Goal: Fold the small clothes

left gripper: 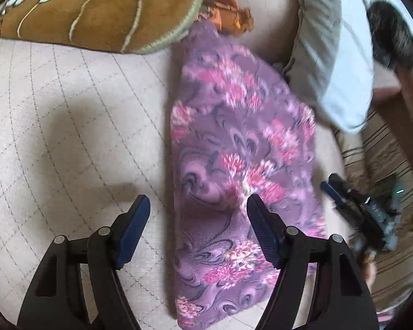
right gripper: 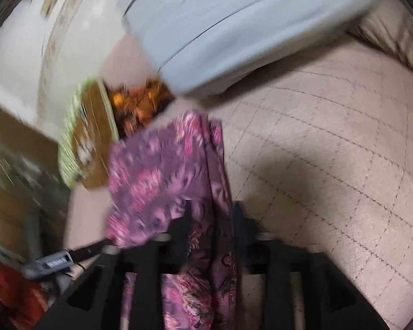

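Observation:
A purple cloth with pink flowers (left gripper: 234,137) lies as a long folded strip on the beige quilted bedcover (left gripper: 68,123). My left gripper (left gripper: 198,209) hovers open over the strip's near left edge, with its right finger above the cloth, its left finger above the cover, and nothing between the pads. My right gripper (left gripper: 330,185) shows blurred by the strip's right edge. In the blurred right wrist view the cloth (right gripper: 162,178) runs under and between the fingers of the right gripper (right gripper: 213,220). Its jaws stand apart and I see no pad pressing on the cloth.
A brown embroidered cushion (left gripper: 96,8) and an orange patterned cloth (left gripper: 223,5) lie at the far end of the strip. A pale blue pillow (left gripper: 338,55) sits at the far right. Striped fabric (left gripper: 385,151) borders the right side. Something red (right gripper: 8,288) lies at lower left.

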